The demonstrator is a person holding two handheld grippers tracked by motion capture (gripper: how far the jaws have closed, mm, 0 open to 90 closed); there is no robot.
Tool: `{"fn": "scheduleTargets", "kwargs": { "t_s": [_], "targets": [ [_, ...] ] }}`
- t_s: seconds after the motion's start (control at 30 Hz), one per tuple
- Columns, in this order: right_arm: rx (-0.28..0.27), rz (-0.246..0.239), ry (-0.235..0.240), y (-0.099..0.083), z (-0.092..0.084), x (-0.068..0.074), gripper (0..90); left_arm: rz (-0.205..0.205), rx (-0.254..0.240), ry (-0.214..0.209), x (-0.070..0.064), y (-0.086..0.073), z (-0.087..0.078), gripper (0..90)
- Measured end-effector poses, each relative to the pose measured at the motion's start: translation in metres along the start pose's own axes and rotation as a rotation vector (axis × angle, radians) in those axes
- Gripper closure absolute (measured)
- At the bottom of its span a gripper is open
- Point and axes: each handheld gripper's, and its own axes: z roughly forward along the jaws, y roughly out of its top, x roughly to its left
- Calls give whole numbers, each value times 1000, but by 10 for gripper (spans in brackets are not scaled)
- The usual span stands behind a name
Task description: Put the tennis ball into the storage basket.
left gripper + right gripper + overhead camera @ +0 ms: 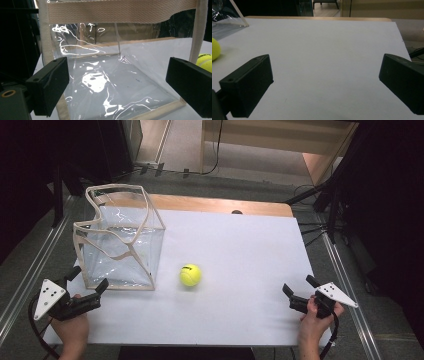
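Note:
A clear plastic bag [120,245] with beige webbing trim and handles stands upright on the left of the white table [240,250]. A yellow tennis ball [190,275] lies on the table just right of the bag. My left gripper [89,280] sits at the bag's near left corner, open, jaws empty; in the left gripper view the bag [112,75] fills the space ahead and the ball [205,62] peeks in at the right edge. My right gripper [299,286] rests near the table's front right, open and empty. The ball [215,48] shows at its left edge.
The table's wooden far edge [220,204] runs along the back. Metal rails [30,270] flank both sides on the floor, with cables and dark stands [330,195] at the right rear. A wide bare stretch of table lies between ball and right gripper.

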Motion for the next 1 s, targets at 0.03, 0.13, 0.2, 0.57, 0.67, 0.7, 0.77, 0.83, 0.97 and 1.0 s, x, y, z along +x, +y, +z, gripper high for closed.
{"fn": "scheduleTargets", "kwargs": {
  "t_s": [0.03,0.13,0.2,0.57,0.67,0.7,0.77,0.83,0.97,1.0],
  "targets": [
    [4,-3,-7,0,1,1,0,3,4,1,0,0,0,54],
    [20,-20,-10,2,2,3,0,3,3,-1,0,0,0,54],
    [24,-34,-5,3,3,4,0,2,4,-2,0,0,0,54],
    [60,-95,14,17,10,21,0,10,11,-2,-1,0,1,54],
    [75,-108,26,21,13,27,0,13,9,-3,-2,0,2,54],
    [81,-117,34,23,14,29,0,15,11,-4,-2,0,2,54],
    [88,-136,51,28,16,32,0,14,12,-4,-1,0,2,54],
    [88,-143,58,29,17,34,0,14,12,-2,-1,0,2,54],
    [108,-181,69,37,22,43,0,17,13,0,-2,0,2,54],
    [110,-186,76,37,23,44,0,21,13,-4,-2,0,2,54]
  ]
}}
